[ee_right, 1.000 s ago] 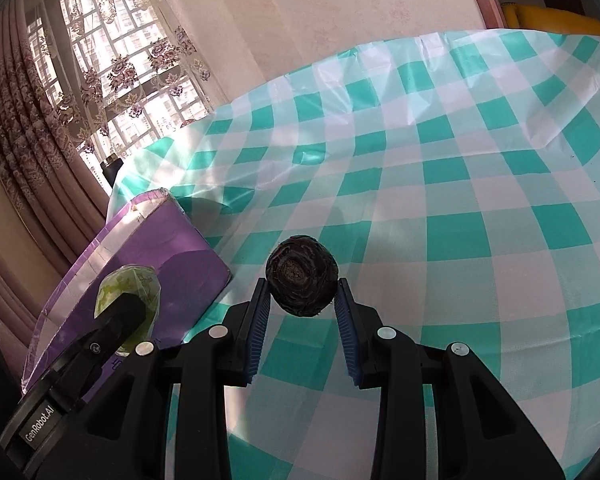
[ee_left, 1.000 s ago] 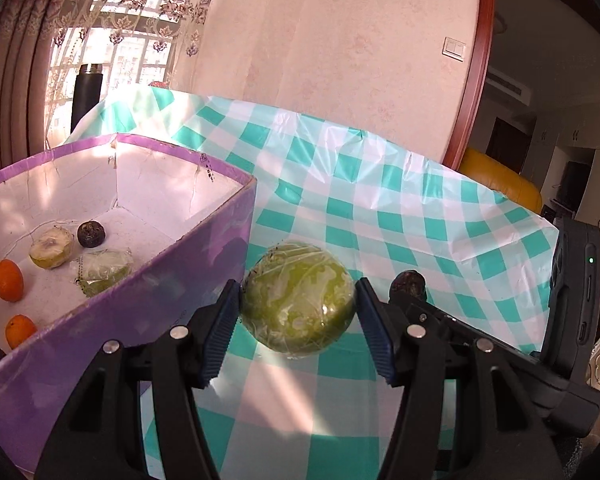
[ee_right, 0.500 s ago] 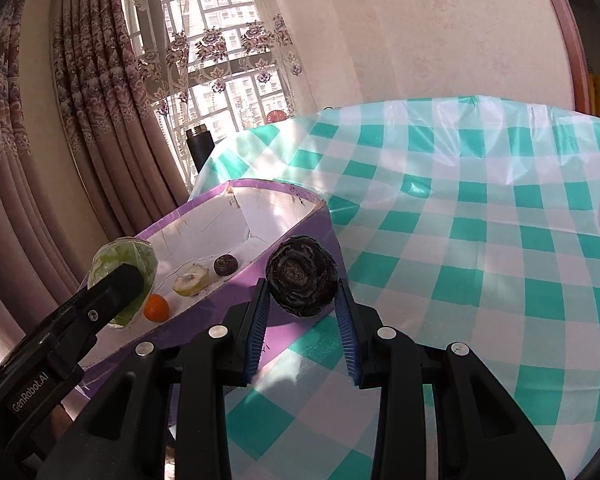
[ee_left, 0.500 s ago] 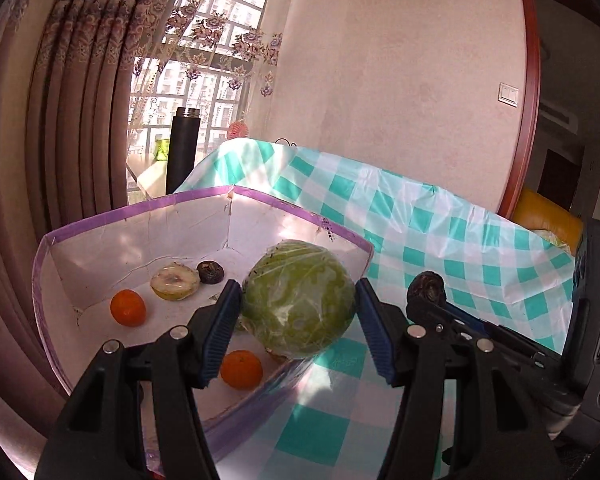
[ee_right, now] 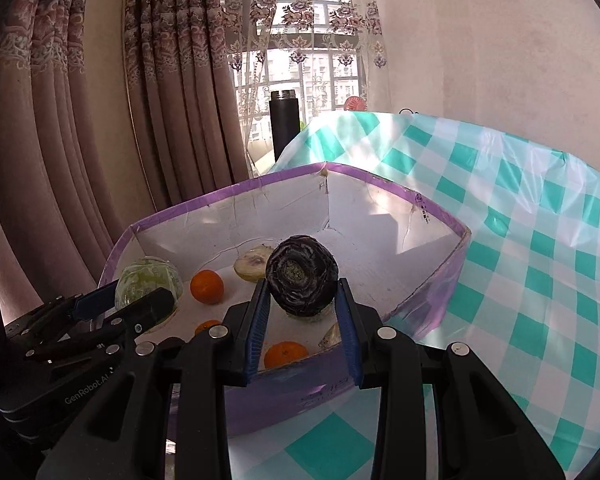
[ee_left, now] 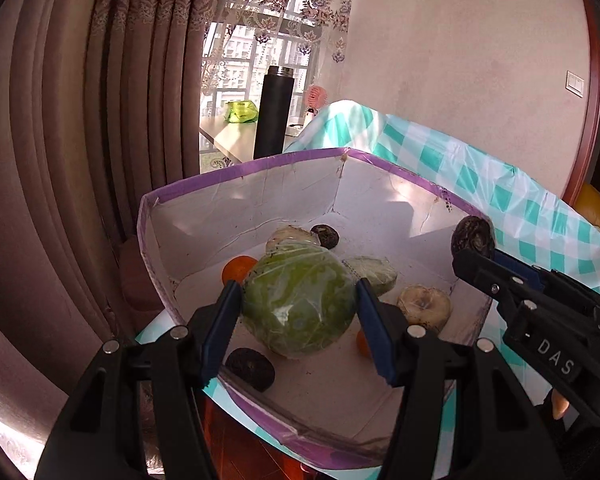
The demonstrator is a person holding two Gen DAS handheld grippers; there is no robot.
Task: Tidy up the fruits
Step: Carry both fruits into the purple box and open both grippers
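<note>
**Both grippers loaded, hovering over the box**

Left gripper [ee_left: 298, 314] is part-open only as far as the wrapped green fruit [ee_left: 298, 304] forces it; both blue pads press the fruit's sides. It hangs above the floor of the purple-edged box [ee_left: 236, 174], clear of the fruit already inside, which looks like a carry position ahead of a drop.

Right gripper [ee_right: 302, 312] is closed down tight on a small dark wrinkled fruit [ee_right: 302, 276], pinched low on its sides. It sits over the near wall of the box, not yet as far in as the left one.

Box stands on the checked tablecloth [ee_right: 540, 280], at the table's edge beside the curtain [ee_right: 100, 120]. Inside: two oranges [ee_right: 207, 287], a pale cut fruit [ee_right: 254, 266], more dark fruit.

Hard to read: the green fruit hides much of the box floor in the left view, so free space beneath it is unclear. Plastic wrap glare blurs what the green fruit actually is. One orange shows only as a sliver behind the left gripper's finger.
</note>
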